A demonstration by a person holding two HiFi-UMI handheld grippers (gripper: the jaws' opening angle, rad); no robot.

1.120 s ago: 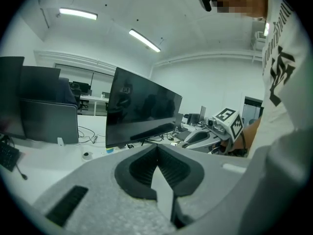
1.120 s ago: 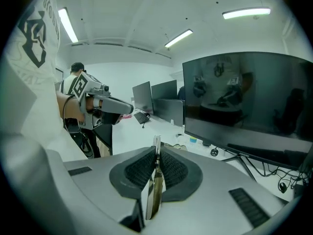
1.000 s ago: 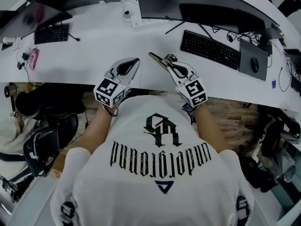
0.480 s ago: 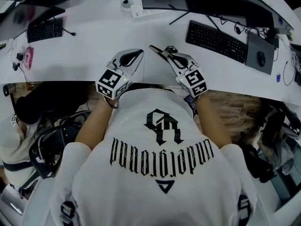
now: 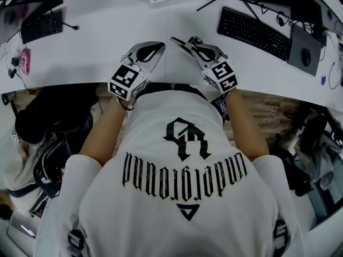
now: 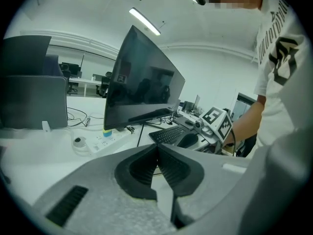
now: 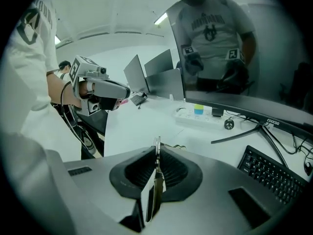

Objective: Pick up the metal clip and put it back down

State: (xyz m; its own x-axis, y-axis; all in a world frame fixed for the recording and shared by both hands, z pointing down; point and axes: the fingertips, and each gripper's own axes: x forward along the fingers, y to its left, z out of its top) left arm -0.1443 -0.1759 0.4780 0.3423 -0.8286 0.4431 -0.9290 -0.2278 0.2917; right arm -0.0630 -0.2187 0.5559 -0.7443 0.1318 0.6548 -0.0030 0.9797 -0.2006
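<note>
A thin metal clip (image 7: pixel 155 182) stands on edge between the pads of my right gripper (image 7: pixel 157 153), which is shut on it. In the head view the right gripper (image 5: pixel 174 39) hovers over the white desk (image 5: pixel 102 36) near its front edge, pointing left. My left gripper (image 5: pixel 159 46) is just to its left, pointing right, so the two tips nearly face each other. In the left gripper view the left gripper (image 6: pixel 157 151) has its jaws closed together with nothing between them.
A black keyboard (image 5: pixel 256 30) and a mouse on a dark pad (image 5: pixel 304 55) lie to the right. A monitor (image 7: pixel 244 58) on a stand and a white power strip (image 7: pixel 198 115) sit behind. Another keyboard (image 5: pixel 40 27) lies far left. Black chairs (image 5: pixel 51 116) stand below the desk edge.
The head view has tipped, so the desk and both grippers sit higher in the frame. The grippers have kept their places against each other, and the right one still holds the clip.
</note>
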